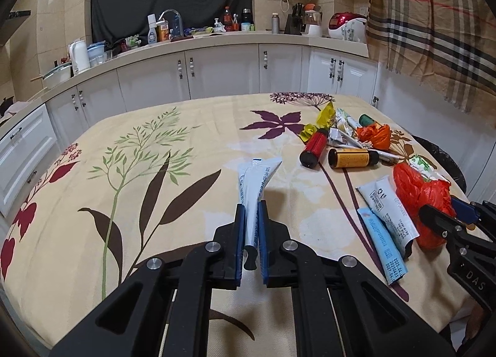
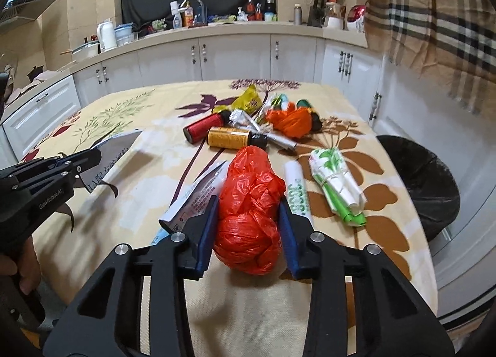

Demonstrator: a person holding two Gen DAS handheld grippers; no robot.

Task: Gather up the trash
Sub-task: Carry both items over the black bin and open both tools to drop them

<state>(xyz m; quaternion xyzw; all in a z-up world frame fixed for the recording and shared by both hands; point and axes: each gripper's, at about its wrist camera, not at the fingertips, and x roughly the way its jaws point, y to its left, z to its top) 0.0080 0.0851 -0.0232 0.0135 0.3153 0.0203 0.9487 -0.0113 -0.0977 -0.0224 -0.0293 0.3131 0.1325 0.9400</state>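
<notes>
Right up front, the left tool (image 1: 250, 211) is clamped tight on a pale blue-and-white tube (image 1: 257, 180), cap end between the blue pads, flat crimped end sticking out above the floral surface (image 1: 139, 155). Over to the right tool (image 2: 248, 202): its pads sit narrowed against both sides of a crumpled red plastic bag (image 2: 251, 202), which lies on the surface. Just left of that bag lie a white tube (image 1: 387, 208) and a light blue one (image 1: 379, 242), side by side. Just right of it, a white roll with green print (image 2: 297, 189) and a green-and-white wrapper bundle (image 2: 336, 183). Farther back, a red can (image 2: 204, 129) and a yellow can (image 2: 231, 137) lie on their sides, near an orange bag (image 2: 290, 121) and a yellow wrapper (image 2: 248, 99). A black-lined bin (image 2: 424, 183) stands off the surface's right edge.
</notes>
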